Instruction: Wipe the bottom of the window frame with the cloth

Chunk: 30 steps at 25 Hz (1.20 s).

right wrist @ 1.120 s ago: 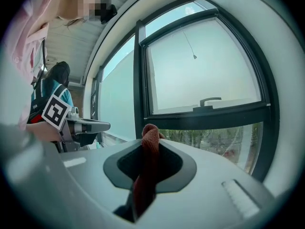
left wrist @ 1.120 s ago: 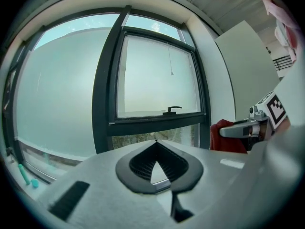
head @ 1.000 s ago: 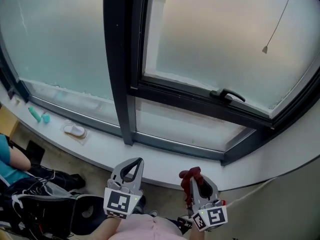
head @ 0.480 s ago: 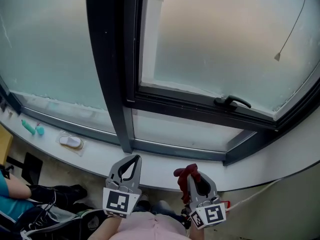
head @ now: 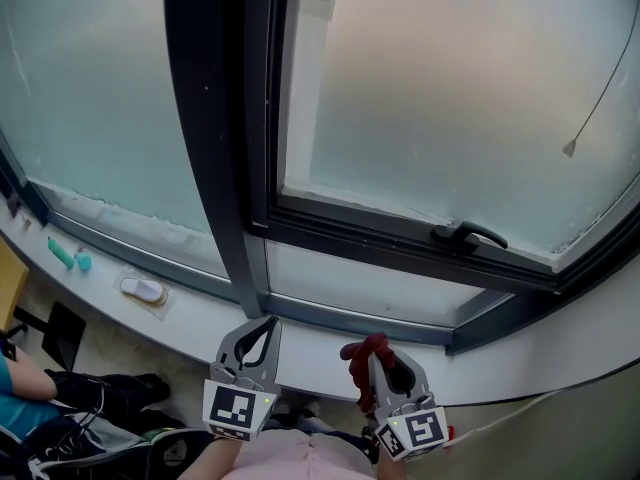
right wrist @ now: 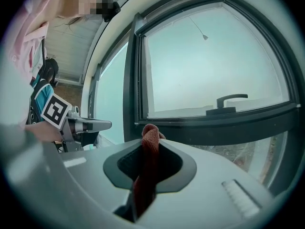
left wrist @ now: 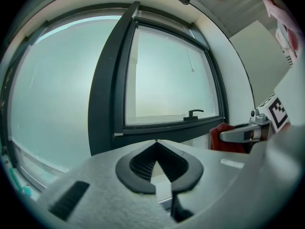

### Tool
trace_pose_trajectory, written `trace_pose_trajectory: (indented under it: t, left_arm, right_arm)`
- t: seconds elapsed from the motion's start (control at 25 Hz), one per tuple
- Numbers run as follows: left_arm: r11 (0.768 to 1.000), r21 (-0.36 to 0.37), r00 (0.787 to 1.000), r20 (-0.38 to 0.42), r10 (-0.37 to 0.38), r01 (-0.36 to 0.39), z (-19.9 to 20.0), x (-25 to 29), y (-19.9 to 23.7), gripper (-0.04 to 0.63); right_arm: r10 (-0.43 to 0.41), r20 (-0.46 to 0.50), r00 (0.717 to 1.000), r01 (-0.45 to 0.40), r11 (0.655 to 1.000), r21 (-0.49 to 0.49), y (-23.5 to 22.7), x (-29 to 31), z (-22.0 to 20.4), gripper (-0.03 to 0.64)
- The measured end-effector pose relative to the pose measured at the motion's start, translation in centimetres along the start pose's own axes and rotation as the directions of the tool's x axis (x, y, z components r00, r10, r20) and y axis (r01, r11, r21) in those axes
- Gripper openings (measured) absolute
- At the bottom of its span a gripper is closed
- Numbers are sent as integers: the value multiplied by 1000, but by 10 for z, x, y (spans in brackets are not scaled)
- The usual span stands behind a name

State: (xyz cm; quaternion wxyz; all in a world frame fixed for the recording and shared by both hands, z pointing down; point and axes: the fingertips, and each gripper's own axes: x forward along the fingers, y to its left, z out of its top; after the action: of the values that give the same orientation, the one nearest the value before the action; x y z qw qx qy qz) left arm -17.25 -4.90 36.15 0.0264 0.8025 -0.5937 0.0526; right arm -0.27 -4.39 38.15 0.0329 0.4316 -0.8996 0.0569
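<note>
A dark red cloth [head: 361,363] [right wrist: 149,149] is pinched in my right gripper [head: 385,356] [right wrist: 151,142], whose jaws are shut on it just short of the white sill [head: 330,346]. My left gripper [head: 262,330] [left wrist: 156,143] sits beside it on the left, shut and empty, its jaw tips meeting. The dark window frame's bottom rail [head: 400,236] [right wrist: 224,120] runs above the sill, with a black handle [head: 470,234] [right wrist: 231,99] on it. A thick dark mullion [head: 215,138] stands at the left of the sash. Frosted glass fills the panes.
On the sill to the left lie a white oval object [head: 143,290] and a teal item [head: 66,256]. A cord with a small weight [head: 570,148] hangs at the right. Below left sit a person's teal-clad leg [head: 15,408] and a dark bag [head: 100,438].
The view has tilted upward along the window; both grippers sit slightly lower in frame. The right gripper keeps hold of the cloth throughout.
</note>
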Motion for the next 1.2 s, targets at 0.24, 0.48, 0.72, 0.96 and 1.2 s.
trace_pose_trajectory:
  t: [0.24,0.48,0.72,0.96,1.2]
  left_arm:
    - [999,47,996,91,-7,3,19,22,-16,-3]
    - [1000,-5,999,54,2,-2,3,25,-25,-3]
    - [1000,14,997,80,-22,21,15,29,-22,-2]
    - [1000,19,993,116,-8,6,33,22,5,-3]
    - [1000,12,991,129,27,-29,39,15,42,-2]
  right_arm:
    - [54,-8,999,-54,998,-14,-20,7,3,51]
    - [79,-23,997,-80,997,-21,-25,9,-2,51]
    - [91,27,996,-89,995,-46,-17,25,23,51]
    - [138,105,985,-126,986,-113,7,83,81,51]
    - [160,78,984,-148,979,-139,28,170,119,51]
